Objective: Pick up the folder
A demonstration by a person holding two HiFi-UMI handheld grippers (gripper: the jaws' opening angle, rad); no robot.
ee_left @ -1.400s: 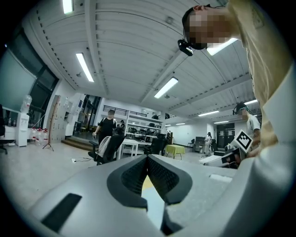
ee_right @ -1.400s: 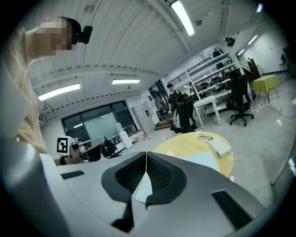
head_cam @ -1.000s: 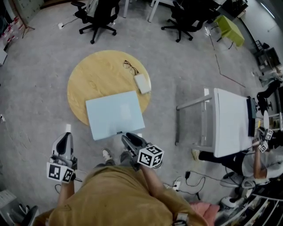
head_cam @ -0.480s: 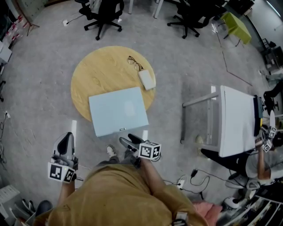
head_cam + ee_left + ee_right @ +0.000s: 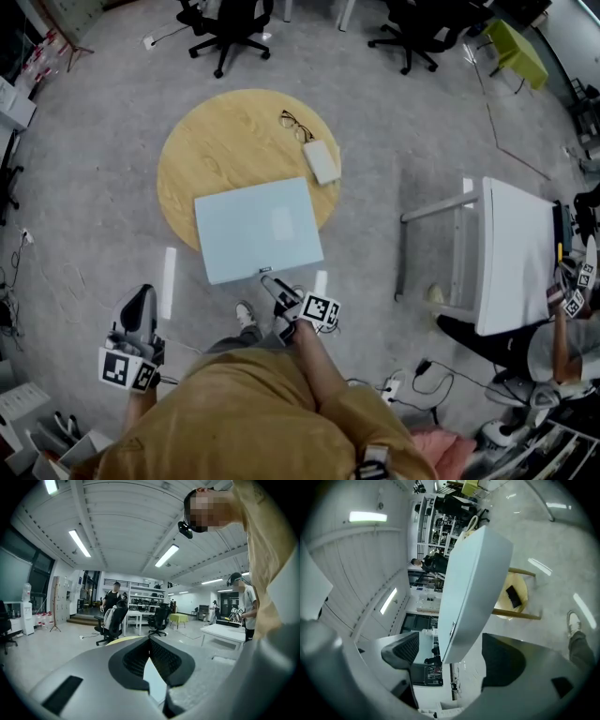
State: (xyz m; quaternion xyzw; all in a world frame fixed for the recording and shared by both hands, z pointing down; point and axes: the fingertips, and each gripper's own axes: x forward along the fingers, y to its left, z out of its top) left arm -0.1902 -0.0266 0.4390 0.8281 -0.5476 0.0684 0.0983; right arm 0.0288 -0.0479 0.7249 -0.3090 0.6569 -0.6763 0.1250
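Fingers (image 5: 278, 289) of the right gripper (image 5: 270, 280) have just been spreading. In the head view they now reach the near edge of the pale blue rectangular folder (image 5: 258, 228). It lies flat on the round wooden table (image 5: 202, 150), its near edge overhanging the rim. Compared with the earlier head views, this gripper has dropped from beside the person's waist and rolled onto its side, so its opening lines up with the folder's thin edge. The left gripper (image 5: 139, 298) hangs well apart from the table, where it was before.

Left gripper view: the left gripper (image 5: 150, 641) has its fingers pressed together with nothing between them.

Right gripper view: the folder (image 5: 473, 573) has its overhanging edge between the wide-spread pads (image 5: 404, 651), touching neither as far as can be seen. I judge the approach finished. Closing on that edge is what remains before any lift.
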